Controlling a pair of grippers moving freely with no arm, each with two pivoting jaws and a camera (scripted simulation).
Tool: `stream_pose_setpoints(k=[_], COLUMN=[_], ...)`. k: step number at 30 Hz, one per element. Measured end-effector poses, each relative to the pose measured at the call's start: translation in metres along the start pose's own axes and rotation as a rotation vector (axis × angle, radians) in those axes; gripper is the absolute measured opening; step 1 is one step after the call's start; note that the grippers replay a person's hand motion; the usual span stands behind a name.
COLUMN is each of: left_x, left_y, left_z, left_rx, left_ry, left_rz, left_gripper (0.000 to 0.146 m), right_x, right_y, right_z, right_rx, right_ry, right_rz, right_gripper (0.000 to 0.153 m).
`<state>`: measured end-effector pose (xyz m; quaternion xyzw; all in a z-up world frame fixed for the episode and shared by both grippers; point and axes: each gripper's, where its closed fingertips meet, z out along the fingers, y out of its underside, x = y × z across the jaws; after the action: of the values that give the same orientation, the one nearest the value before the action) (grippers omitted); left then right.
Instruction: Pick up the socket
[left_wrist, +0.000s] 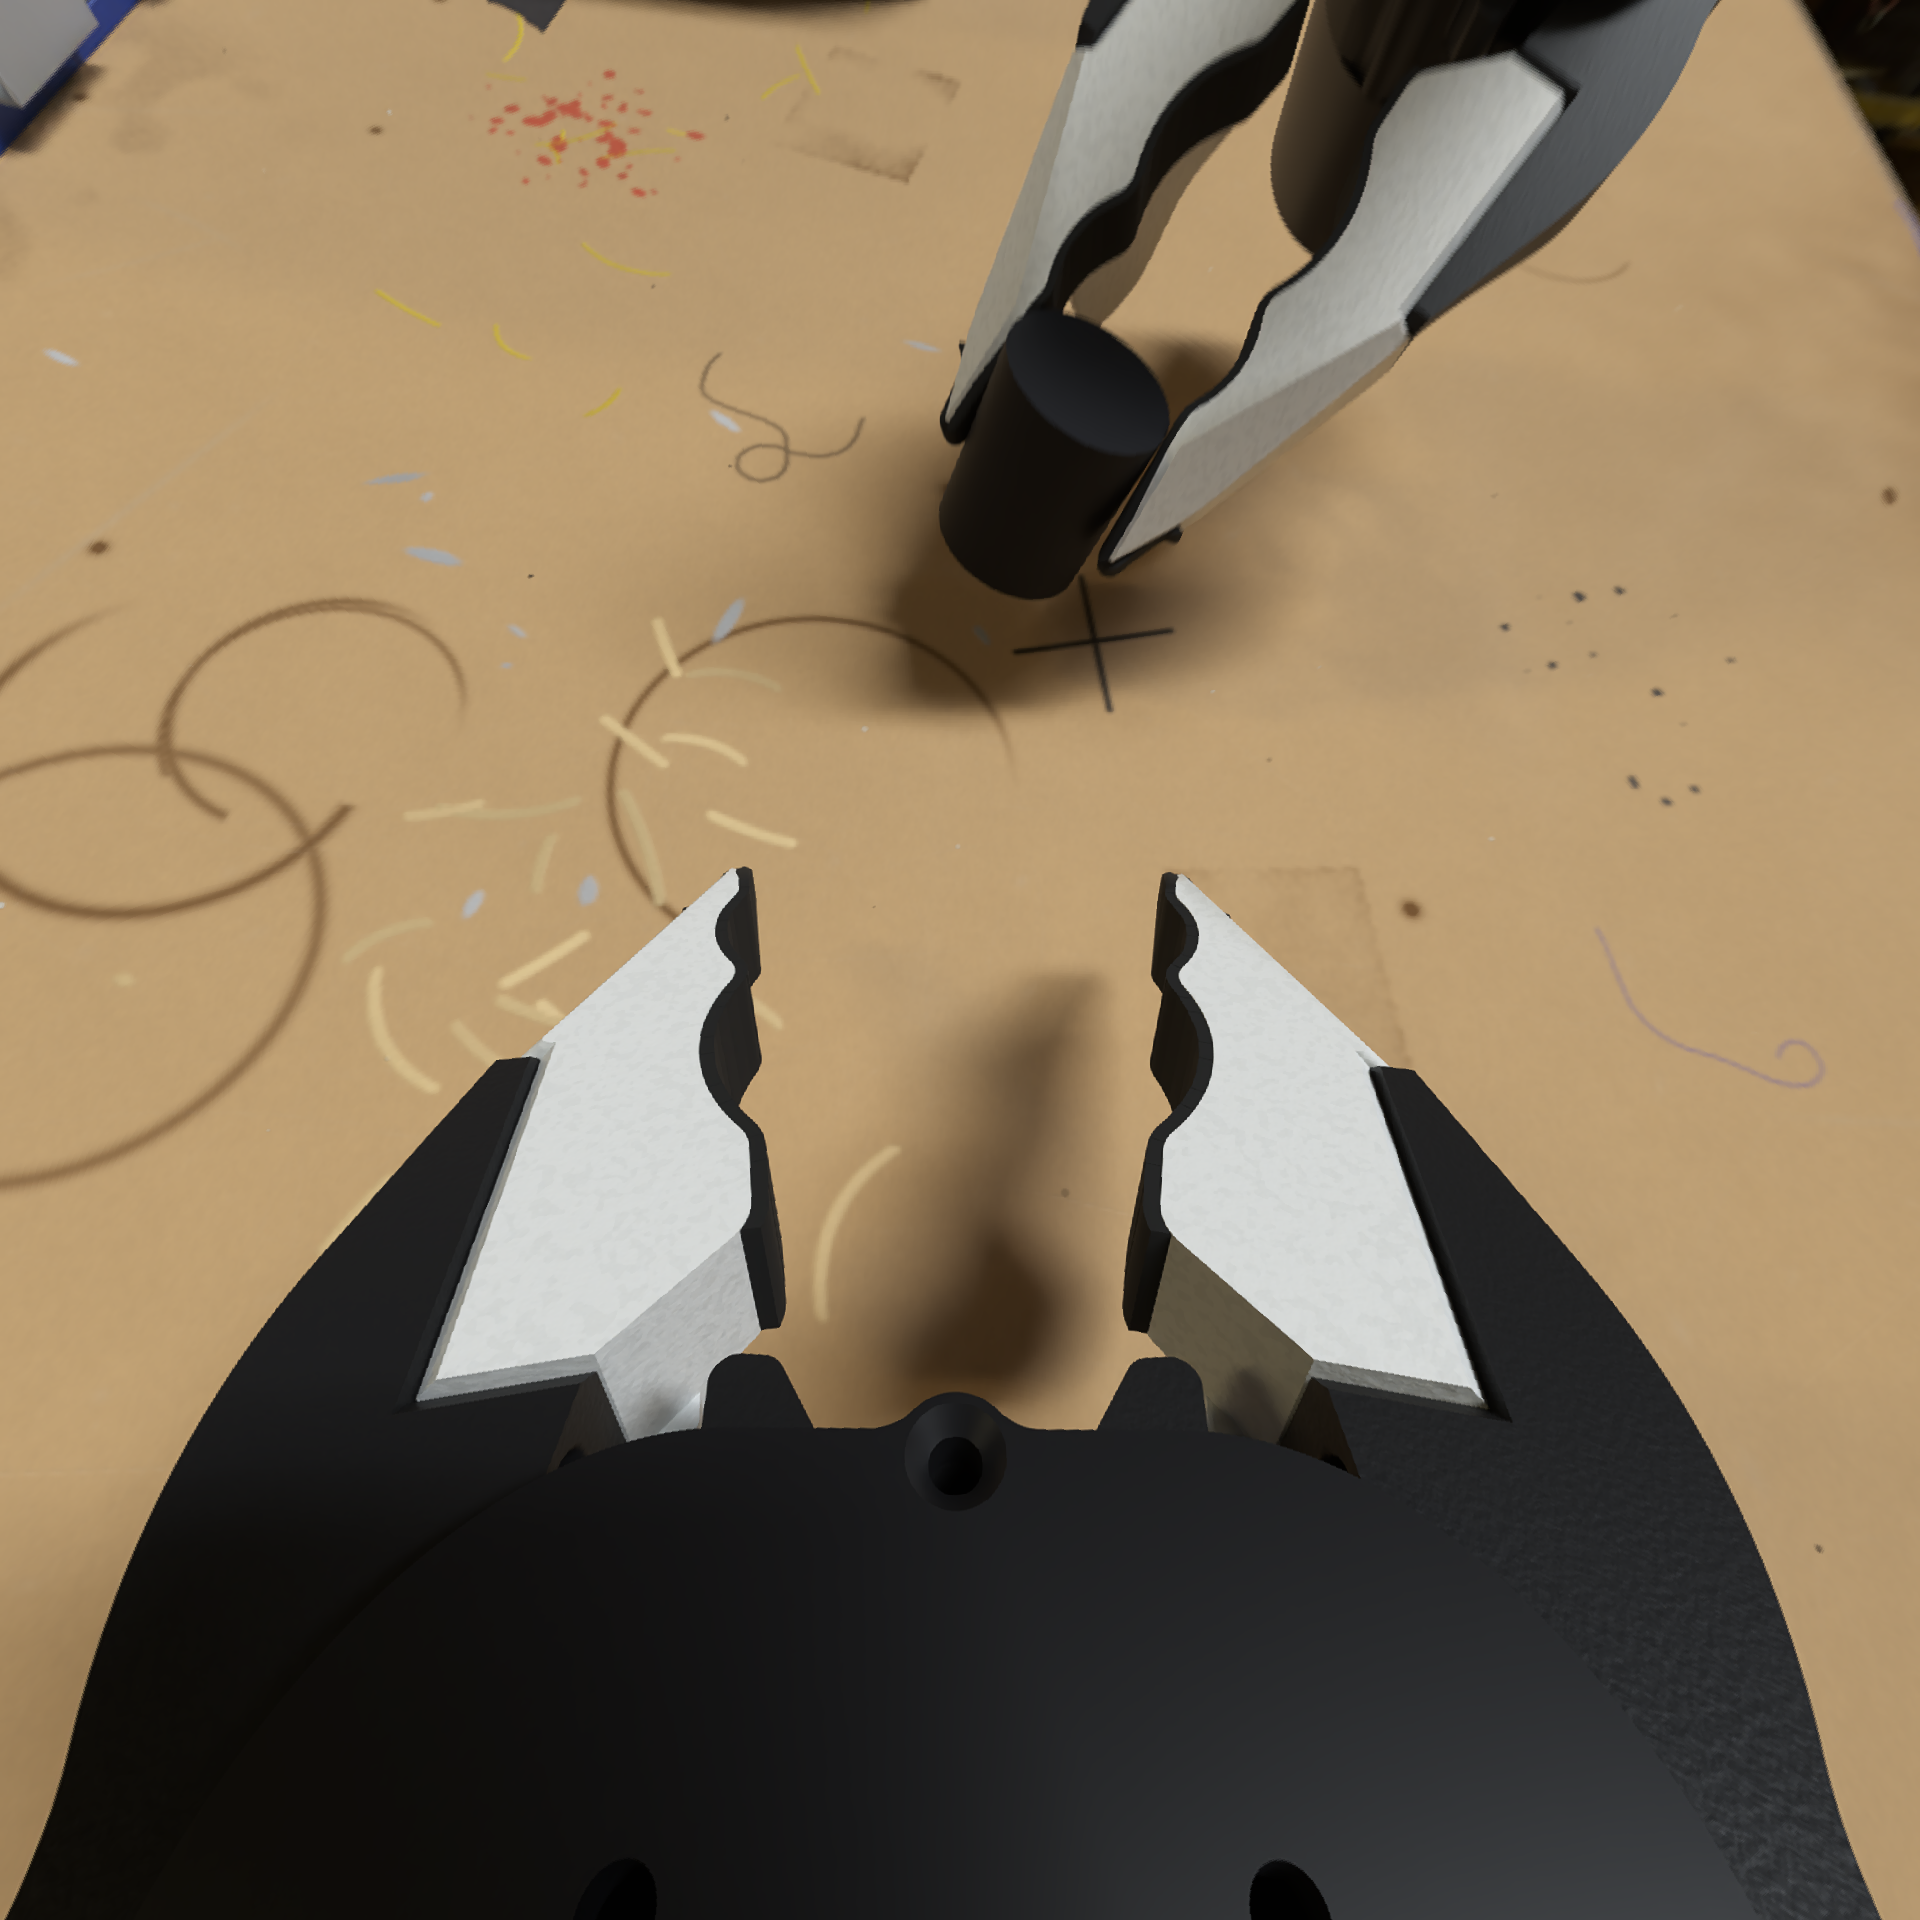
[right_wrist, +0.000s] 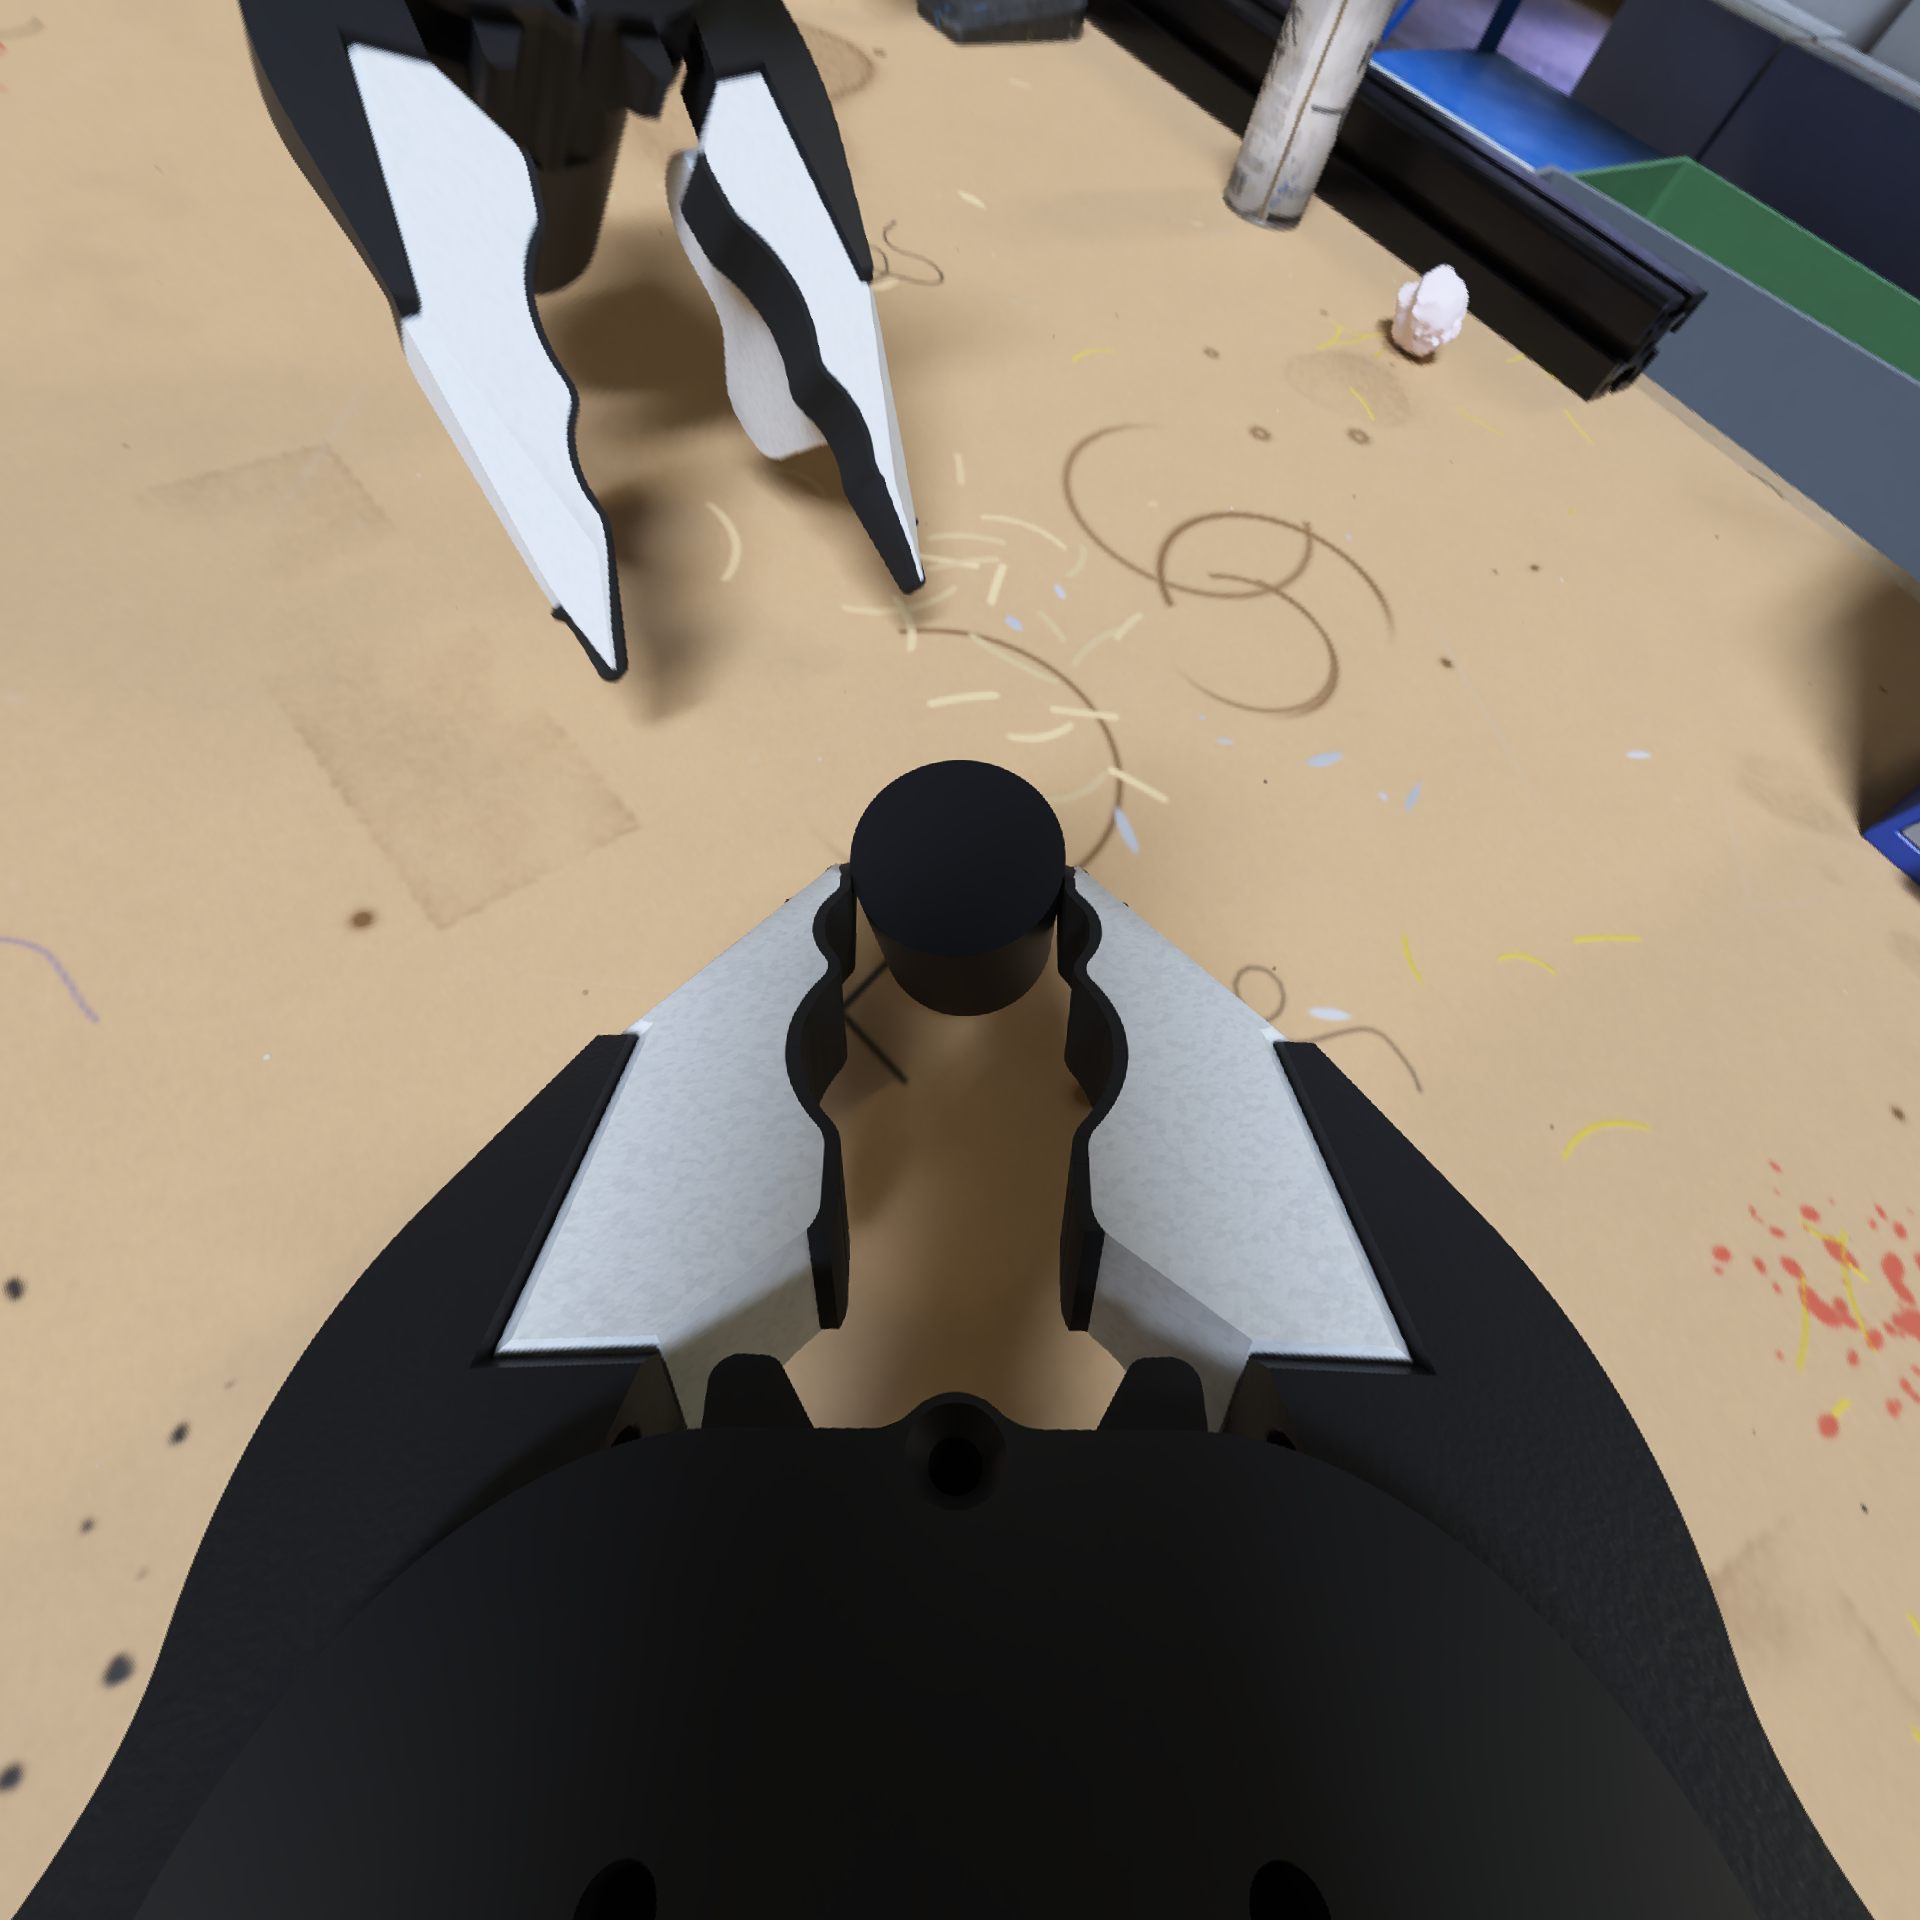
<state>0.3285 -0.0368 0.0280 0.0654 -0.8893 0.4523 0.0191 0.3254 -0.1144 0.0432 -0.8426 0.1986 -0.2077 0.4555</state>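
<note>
The socket is a short black cylinder, and it also shows in the right wrist view. My right gripper is shut on the socket, its two fingertips pressed against its sides. In the left wrist view the right gripper holds the socket tilted, just over the tan table by a black cross mark. My left gripper is open and empty, a little in front of the socket. It also shows in the right wrist view, beyond the socket.
In the right wrist view a pale spray can stands at the far right beside a black rail and a green bin. A small pinkish-white lump lies near the rail. A blue item sits at the right edge.
</note>
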Motion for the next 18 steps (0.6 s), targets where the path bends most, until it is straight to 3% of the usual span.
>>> stream_pose_setpoints(k=[11, 14, 18], left_x=[-0.001, -0.007, -0.008], left_y=[-0.001, 0.004, 0.007], left_z=[0.007, 0.009, 0.012], left_rx=[-0.028, -0.075, -0.107], left_ry=[0.006, -0.074, -0.155], left_rz=[0.06, 0.101, 0.168], left_gripper=[0.069, 0.069, 0.079], right_x=[0.005, 0.006, 0.017], right_y=[-0.016, -0.022, -0.021], right_z=[0.003, 0.002, 0.0], right_rx=[0.081, 0.091, 0.112], right_ry=[-0.107, -0.072, 0.03], right_rz=[0.08, 0.062, 0.055], right_gripper=[0.039, 0.039, 0.039])
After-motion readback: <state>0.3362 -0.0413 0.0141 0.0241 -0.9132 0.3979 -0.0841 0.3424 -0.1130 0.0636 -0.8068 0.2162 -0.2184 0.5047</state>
